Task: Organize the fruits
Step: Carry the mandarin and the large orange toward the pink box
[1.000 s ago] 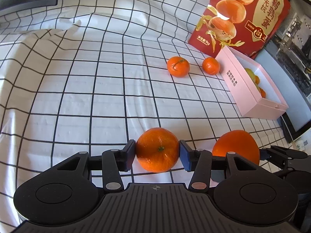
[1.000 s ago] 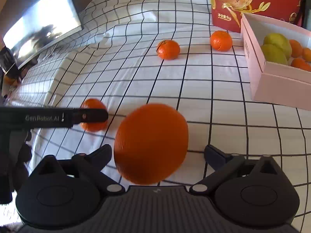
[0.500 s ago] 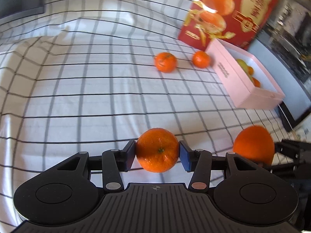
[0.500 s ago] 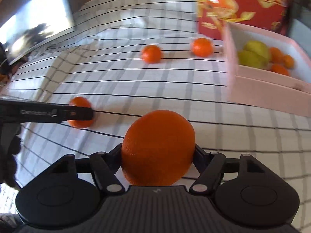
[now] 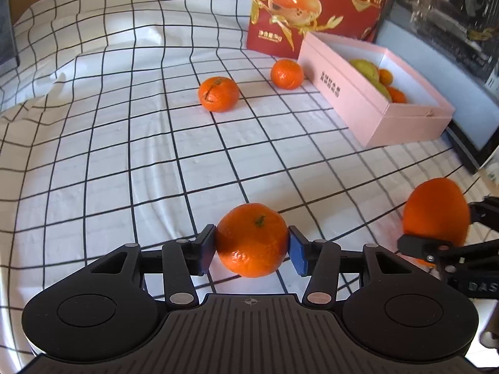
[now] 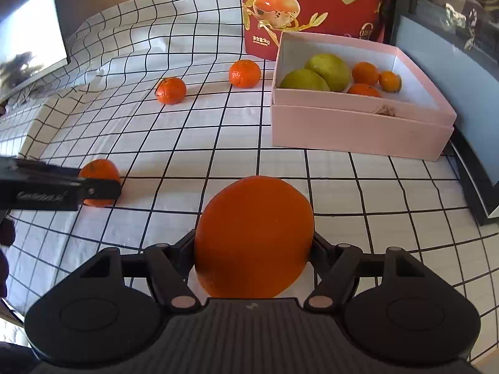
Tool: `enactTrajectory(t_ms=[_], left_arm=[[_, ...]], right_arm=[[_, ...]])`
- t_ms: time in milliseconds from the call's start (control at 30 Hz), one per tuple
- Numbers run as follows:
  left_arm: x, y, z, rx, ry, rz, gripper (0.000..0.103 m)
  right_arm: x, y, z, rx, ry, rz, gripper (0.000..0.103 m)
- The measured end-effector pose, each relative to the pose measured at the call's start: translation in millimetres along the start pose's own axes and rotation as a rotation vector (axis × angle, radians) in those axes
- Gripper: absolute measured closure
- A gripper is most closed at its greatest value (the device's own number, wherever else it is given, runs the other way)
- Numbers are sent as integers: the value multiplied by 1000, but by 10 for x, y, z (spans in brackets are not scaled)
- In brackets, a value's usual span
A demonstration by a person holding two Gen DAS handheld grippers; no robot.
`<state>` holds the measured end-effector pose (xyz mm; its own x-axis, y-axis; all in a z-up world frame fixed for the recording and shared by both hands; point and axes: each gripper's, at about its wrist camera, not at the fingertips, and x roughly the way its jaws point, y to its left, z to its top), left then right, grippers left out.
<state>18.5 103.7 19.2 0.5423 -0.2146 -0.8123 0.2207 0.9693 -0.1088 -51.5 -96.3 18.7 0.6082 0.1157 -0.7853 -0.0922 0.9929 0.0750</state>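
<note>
2 fruits are held above the checked cloth point(image 5: 131, 143), 1 in each gripper.

The left gripper point(image 5: 252, 246) is clamped on a small mandarin point(image 5: 252, 239); its blue pads point(image 5: 206, 249) are pressed against the fruit's 2 sides, the jaws roughly half apart. The right gripper point(image 6: 253, 243) has just been closing and is now clamped on a large orange point(image 6: 254, 237), which fills the gap between its black fingers point(image 6: 182, 249). 2 more mandarins point(image 6: 171, 90) are left on the cloth, apart from each other, near the pink box point(image 6: 358, 131). In that box 2 green fruits point(image 6: 327, 67) and 3 small oranges point(image 6: 365, 73) are seen. A red carton point(image 6: 312, 6) is stood behind the box.
</note>
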Motion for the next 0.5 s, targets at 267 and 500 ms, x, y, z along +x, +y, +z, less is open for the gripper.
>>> enactTrajectory(t_ms=[267,500], left_arm=[[23,-16,-8,16,-7,-1,48],[20,-30,-40,41,-26,-18,43]], right_arm=[[-18,-41,-7,2,1,3,31],[7,-30,5,-2,-7,-14,29]])
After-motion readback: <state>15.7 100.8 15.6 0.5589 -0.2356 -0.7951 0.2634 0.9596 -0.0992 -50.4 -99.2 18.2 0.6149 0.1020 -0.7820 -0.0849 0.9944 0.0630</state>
